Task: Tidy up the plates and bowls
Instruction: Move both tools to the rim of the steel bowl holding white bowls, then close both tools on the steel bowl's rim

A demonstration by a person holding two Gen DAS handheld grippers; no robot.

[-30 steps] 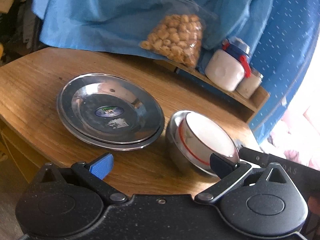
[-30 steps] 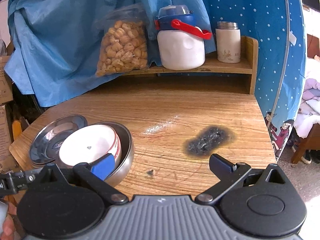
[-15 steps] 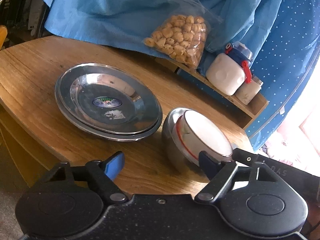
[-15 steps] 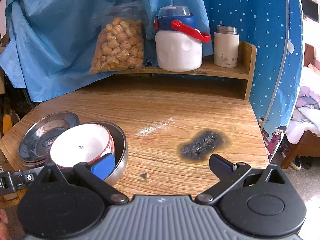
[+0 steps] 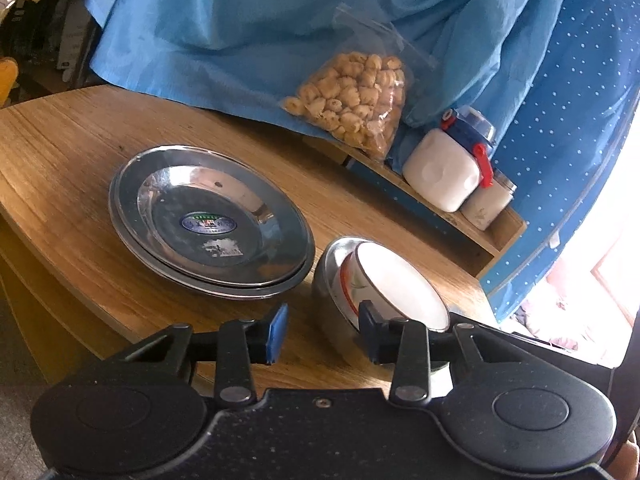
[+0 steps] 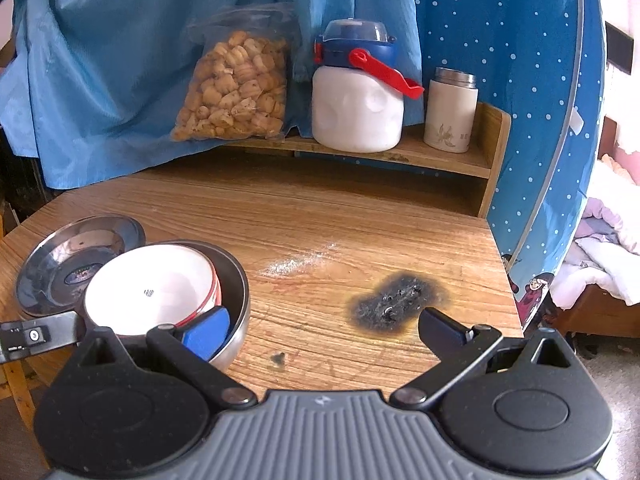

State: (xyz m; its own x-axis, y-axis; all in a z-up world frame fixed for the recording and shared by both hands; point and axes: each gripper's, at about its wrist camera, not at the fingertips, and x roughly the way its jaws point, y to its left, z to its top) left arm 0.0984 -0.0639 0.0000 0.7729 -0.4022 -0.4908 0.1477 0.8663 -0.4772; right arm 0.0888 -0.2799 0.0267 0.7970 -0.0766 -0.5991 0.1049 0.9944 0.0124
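A: Where do the dishes sit?

B: Two stacked steel plates lie on the wooden table, toward its left edge. Just to their right stands a steel bowl with a white bowl nested inside it, the white one tilted and red-striped on the outside.

A: And the left gripper?

B: Its jaws have just been closing and now stand partly closed. The near wall of the steel bowl appears in the gap between them, but the pads don't press on it; the blue pad hangs free over the table edge.

A: The right gripper?

B: Jaws spread wide, holding nothing. Its left blue pad shows in front of the steel bowl's rim; whether it touches I can't tell. The other finger is near a burnt black patch on the table.

A: Anything else there?

B: On a low shelf at the far side: a clear bag of snacks, a white jug with a blue lid and red handle, and a small white flask. Blue cloth hangs behind. A pale powdery smear marks the table middle.
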